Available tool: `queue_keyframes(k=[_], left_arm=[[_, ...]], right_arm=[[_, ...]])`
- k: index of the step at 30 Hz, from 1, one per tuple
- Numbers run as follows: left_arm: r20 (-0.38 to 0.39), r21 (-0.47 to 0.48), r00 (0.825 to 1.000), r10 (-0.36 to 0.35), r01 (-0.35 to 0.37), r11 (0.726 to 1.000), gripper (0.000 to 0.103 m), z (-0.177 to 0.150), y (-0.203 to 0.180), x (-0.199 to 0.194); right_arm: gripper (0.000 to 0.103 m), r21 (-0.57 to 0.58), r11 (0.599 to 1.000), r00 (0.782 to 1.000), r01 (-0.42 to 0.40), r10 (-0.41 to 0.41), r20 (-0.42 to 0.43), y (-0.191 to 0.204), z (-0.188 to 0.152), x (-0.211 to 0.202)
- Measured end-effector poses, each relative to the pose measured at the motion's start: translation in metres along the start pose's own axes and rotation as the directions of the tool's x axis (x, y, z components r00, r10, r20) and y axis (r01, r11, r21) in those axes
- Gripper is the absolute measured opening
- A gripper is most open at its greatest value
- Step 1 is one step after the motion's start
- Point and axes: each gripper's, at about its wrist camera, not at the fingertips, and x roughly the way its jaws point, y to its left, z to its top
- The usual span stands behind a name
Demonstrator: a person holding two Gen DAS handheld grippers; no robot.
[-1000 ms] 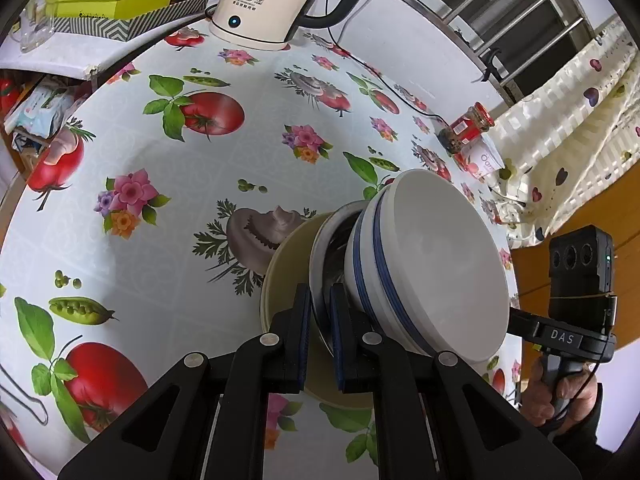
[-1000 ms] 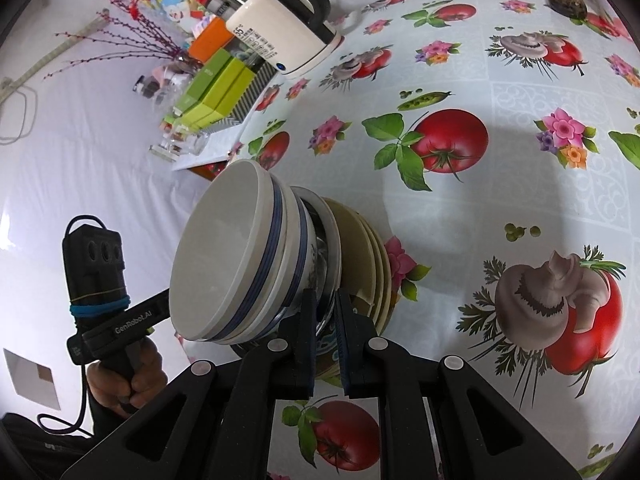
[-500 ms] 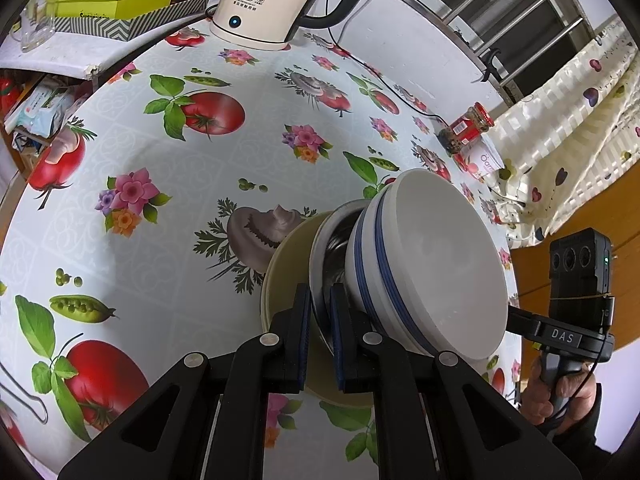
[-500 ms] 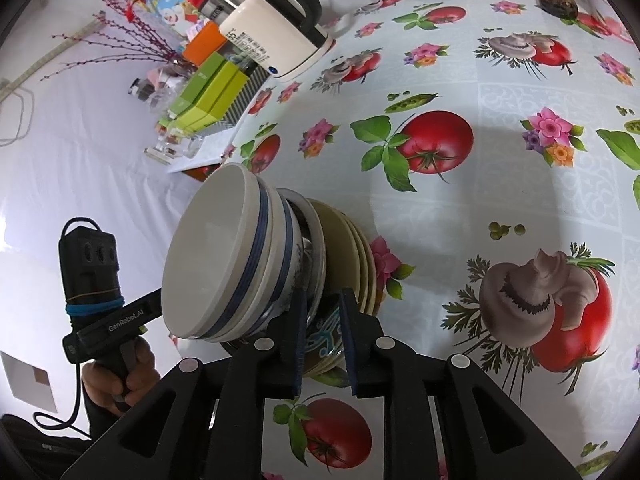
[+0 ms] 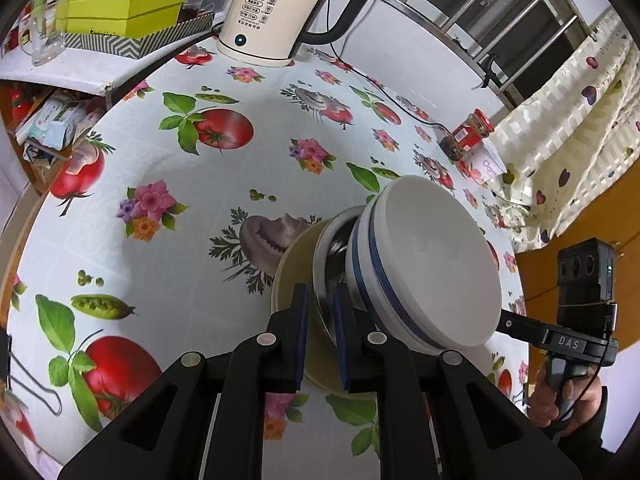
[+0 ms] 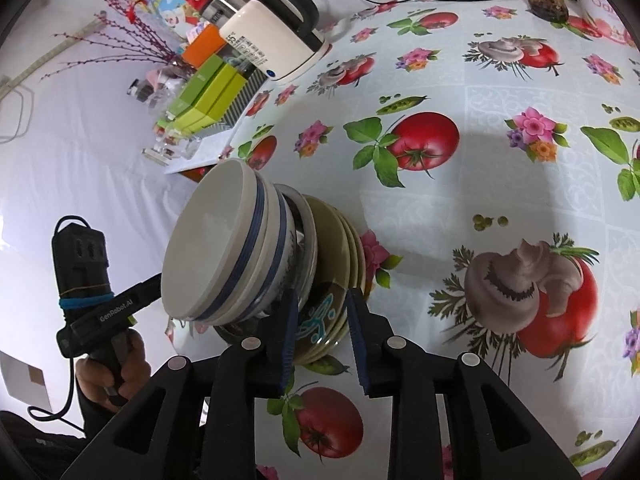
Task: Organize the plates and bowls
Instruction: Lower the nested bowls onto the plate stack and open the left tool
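1. Both tools were clamped on the stack's rims a second ago; now their jaws are opening.
2. Left tool (image 5: 320, 308) straddles the steel bowl (image 5: 326, 248) rim, pads barely apart.
3. Right tool (image 6: 322, 314) gapes wider around the olive plates (image 6: 340, 240).
4. White bowls (image 6: 224, 240) top the stack on the counter (image 6: 460, 208); open cloth beyond, kettle (image 5: 272, 12) far back.

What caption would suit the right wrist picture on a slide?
Right gripper opening around the rims of olive plates under stacked blue-striped bowls on a vegetable-print tablecloth.
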Motion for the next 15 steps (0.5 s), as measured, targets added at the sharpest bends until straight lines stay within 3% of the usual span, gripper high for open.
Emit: queue_keyframes(k=[8, 15], left_arm=[[0.027, 0.014, 0.999, 0.037, -0.038, 0.999, 0.013, -0.01, -0.008, -0.012], [0.06, 0.049, 0.995, 0.079, -0.082, 0.995, 0.014, -0.022, -0.017, -0.023]], right_arm=[[0.04, -0.036, 0.999, 1.0, 0.018, -0.017, 0.015, 0.012, -0.012, -0.011], [0.053, -0.143, 0.985, 0.995, 0.092, -0.087, 0.038, 0.036, -0.025, -0.017]])
